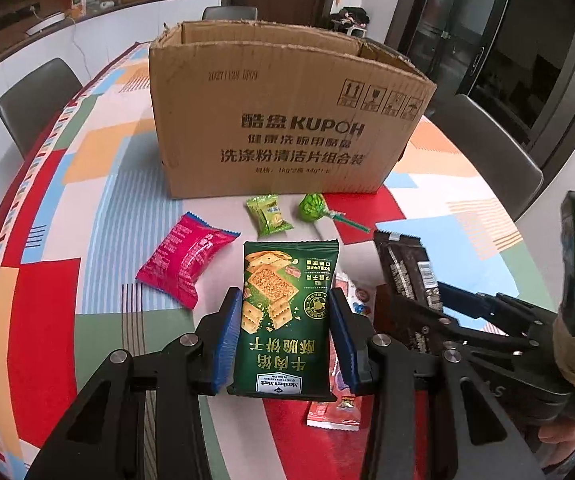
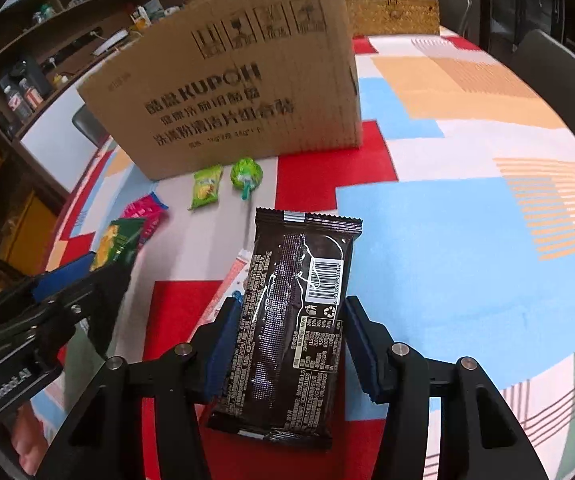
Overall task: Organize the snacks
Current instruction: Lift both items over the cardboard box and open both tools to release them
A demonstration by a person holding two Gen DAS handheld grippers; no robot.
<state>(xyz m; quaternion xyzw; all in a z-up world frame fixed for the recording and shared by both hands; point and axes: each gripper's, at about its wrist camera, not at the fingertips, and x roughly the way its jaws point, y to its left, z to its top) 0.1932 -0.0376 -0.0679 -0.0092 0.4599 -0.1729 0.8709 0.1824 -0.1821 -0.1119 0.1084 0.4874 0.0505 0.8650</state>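
Note:
My left gripper (image 1: 285,312) is shut on a dark green cracker packet (image 1: 287,312), held above the table. My right gripper (image 2: 291,332) is shut on a dark brown snack bar (image 2: 295,320), also lifted; it shows at the right of the left wrist view (image 1: 407,276). An open cardboard box (image 1: 283,116) stands behind the snacks, also in the right wrist view (image 2: 239,84). On the table lie a pink packet (image 1: 185,260), a small green packet (image 1: 269,214), a green lollipop (image 1: 315,206) and a red-white packet (image 1: 339,404) under the left gripper.
The table wears a colourful patchwork cloth (image 1: 87,184). Grey chairs (image 1: 35,96) stand around it. A woven basket (image 2: 391,14) sits behind the box. A counter with clutter (image 1: 87,4) runs along the back left.

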